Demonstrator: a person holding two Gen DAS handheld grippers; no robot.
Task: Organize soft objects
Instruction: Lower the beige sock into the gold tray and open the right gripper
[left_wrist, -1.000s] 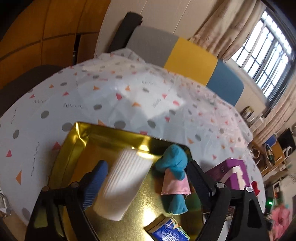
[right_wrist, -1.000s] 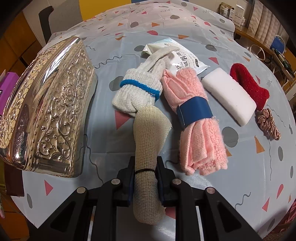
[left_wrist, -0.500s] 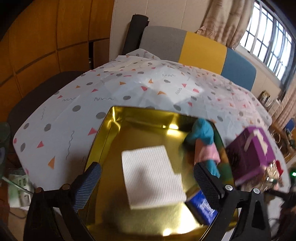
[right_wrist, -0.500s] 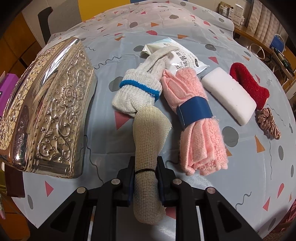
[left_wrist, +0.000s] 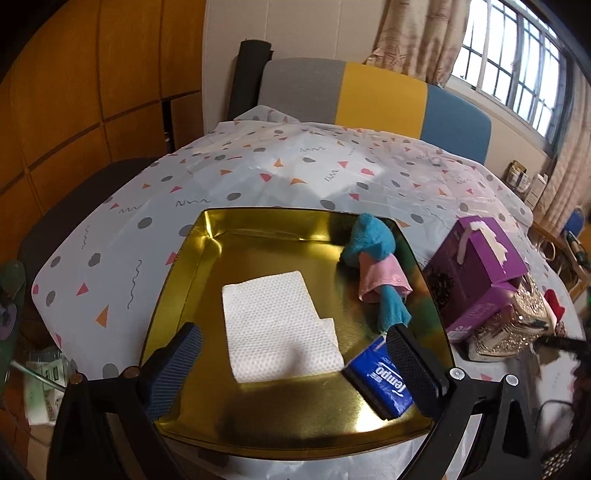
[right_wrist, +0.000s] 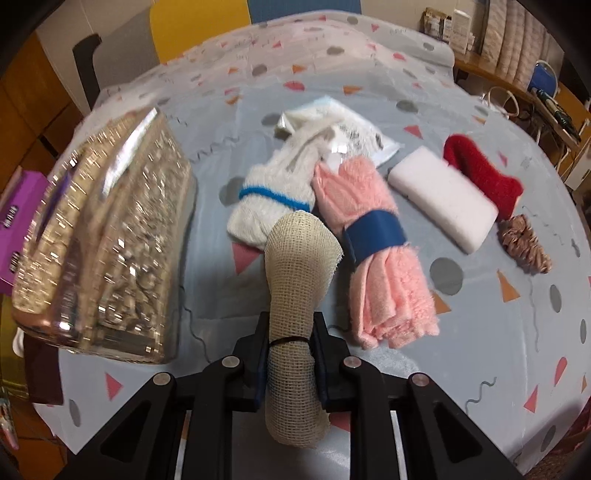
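In the left wrist view a gold tray (left_wrist: 184, 291) holds a folded white cloth (left_wrist: 277, 325), a teal-and-pink soft item (left_wrist: 376, 269) and a blue tissue pack (left_wrist: 380, 376). My left gripper (left_wrist: 295, 354) hangs open above the tray's near side, nothing between its fingers. In the right wrist view my right gripper (right_wrist: 291, 354) is shut on a beige mesh cloth roll (right_wrist: 295, 295), lifted above the table. Beyond it lie a white sock with a blue band (right_wrist: 273, 195), a pink fluffy towel with a blue band (right_wrist: 376, 258), a white sponge (right_wrist: 443, 195), a red cloth (right_wrist: 484, 173) and a scrunchie (right_wrist: 524, 243).
An embossed gold lid (right_wrist: 107, 251) lies left of the soft things, also showing as a gold lid (left_wrist: 513, 328) right of the tray. A purple tissue box (left_wrist: 480, 266) stands beside the tray. A white plastic packet (right_wrist: 354, 136) lies behind the sock. A colourful bench (left_wrist: 369, 92) backs the table.
The white cloth left my left gripper's jaws and now lies flat in the tray; that gripper drew back. My right gripper has lifted slightly with the mesh roll.
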